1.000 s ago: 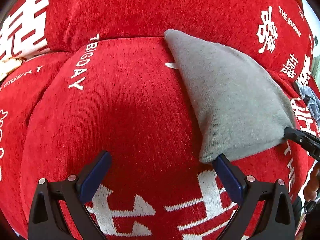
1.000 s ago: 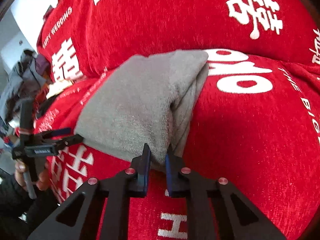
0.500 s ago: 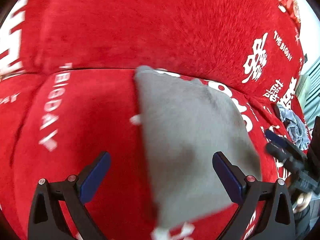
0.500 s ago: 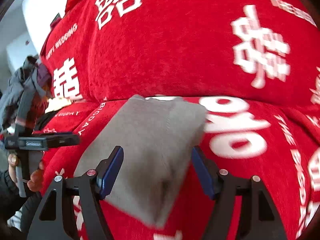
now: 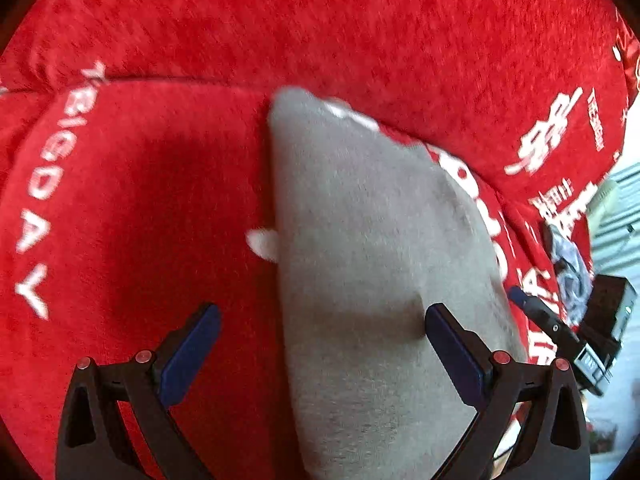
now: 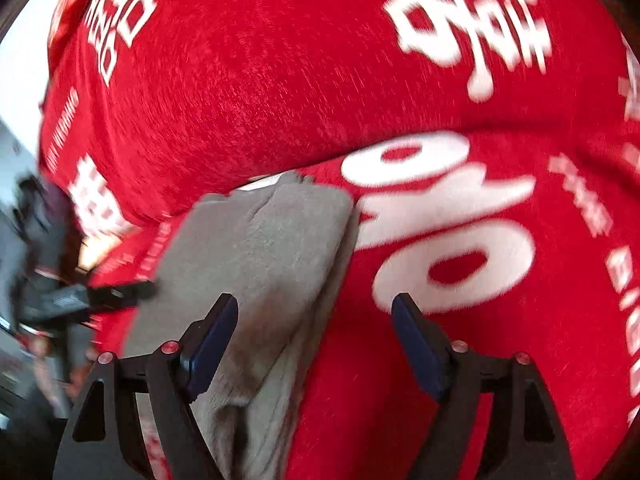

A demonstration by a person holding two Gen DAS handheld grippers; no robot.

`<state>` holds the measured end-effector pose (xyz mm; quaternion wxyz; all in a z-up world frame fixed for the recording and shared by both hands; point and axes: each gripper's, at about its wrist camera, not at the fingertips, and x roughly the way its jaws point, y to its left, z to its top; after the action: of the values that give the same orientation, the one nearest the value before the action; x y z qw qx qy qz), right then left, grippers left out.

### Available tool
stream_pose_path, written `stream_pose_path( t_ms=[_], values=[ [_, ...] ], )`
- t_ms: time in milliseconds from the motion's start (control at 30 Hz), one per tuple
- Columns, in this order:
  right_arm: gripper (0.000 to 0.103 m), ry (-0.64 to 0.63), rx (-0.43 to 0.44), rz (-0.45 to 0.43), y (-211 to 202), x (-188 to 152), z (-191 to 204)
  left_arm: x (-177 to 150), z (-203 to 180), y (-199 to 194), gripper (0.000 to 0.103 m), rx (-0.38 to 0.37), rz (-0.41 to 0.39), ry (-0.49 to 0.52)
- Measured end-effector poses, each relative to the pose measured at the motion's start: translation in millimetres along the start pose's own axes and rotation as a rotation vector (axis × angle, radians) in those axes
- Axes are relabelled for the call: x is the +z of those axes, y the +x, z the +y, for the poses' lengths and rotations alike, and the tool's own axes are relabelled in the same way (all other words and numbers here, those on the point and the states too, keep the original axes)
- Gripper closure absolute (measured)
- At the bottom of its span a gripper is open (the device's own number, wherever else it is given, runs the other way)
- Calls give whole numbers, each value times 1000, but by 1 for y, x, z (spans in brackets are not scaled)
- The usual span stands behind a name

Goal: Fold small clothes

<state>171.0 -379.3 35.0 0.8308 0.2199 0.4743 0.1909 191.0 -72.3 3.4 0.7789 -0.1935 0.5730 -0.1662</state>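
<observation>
A folded grey garment (image 5: 372, 264) lies on the red sofa seat cushion (image 5: 132, 208). My left gripper (image 5: 320, 344) is open and empty, low over the garment's near end, its right finger over the cloth and its left finger over the bare cushion. In the right wrist view the same grey garment (image 6: 260, 264) shows its folded edge. My right gripper (image 6: 316, 340) is open and empty, straddling that edge. The right gripper shows at the far right of the left wrist view (image 5: 560, 328), and the left gripper at the left of the right wrist view (image 6: 84, 296).
The sofa's red backrest (image 6: 280, 64) with white lettering rises right behind the garment. A heap of grey-blue clothes (image 5: 572, 276) lies further along the sofa to the right. Dark clothes (image 6: 32, 220) lie at the sofa's left end.
My right gripper let go of the garment's edge and opened. Both grippers moved forward over the garment, which now lies flat on the cushion.
</observation>
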Motion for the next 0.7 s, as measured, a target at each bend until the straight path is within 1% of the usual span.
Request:
stream_pose_path(
  t_ms=[33, 67, 133, 167, 233, 267, 300, 333, 367, 400, 433, 467, 500, 567, 700],
  values=[
    [21, 27, 32, 27, 8, -2, -1, -3, -5, 10, 1, -13, 29, 7],
    [21, 35, 44, 45, 13, -1, 0, -3, -8, 14, 1, -9, 34, 14],
    [21, 33, 87, 109, 35, -2, 9, -4, -19, 18, 1, 12, 14, 48],
    [21, 25, 108, 136, 48, -2, 15, -3, -24, 22, 1, 2, 24, 61],
    [20, -12, 85, 113, 57, -1, 27, 0, -30, 26, 1, 10, 19, 74],
    [21, -32, 62, 122, 63, 0, 34, 0, -35, 29, 1, 20, 16, 93],
    [31, -56, 35, 122, 64, -1, 40, 1, -38, 30, 1, 38, 13, 107],
    [37, -76, 17, 129, 66, -1, 46, 0, -40, 29, 7, 55, 8, 119],
    [47, -80, 15, 130, 64, -1, 52, -1, -42, 26, 16, 62, -7, 127],
    [54, -84, 9, 120, 61, -1, 55, -3, -42, 22, 22, 60, -20, 130],
    [56, -91, 0, 108, 58, -2, 58, -5, -41, 14, 34, 52, -38, 135],
    [58, -98, -8, 96, 53, -3, 64, -6, -41, 9, 43, 43, -46, 141],
    [58, -103, -16, 90, 50, -2, 66, -7, -42, 5, 46, 39, -52, 148],
    [59, -126, -42, 74, 45, -5, 80, -11, -46, -3, 51, 61, -60, 169],
    [60, -156, -51, 51, 28, -13, 103, -25, -57, -23, 53, 114, -91, 221]
  ],
)
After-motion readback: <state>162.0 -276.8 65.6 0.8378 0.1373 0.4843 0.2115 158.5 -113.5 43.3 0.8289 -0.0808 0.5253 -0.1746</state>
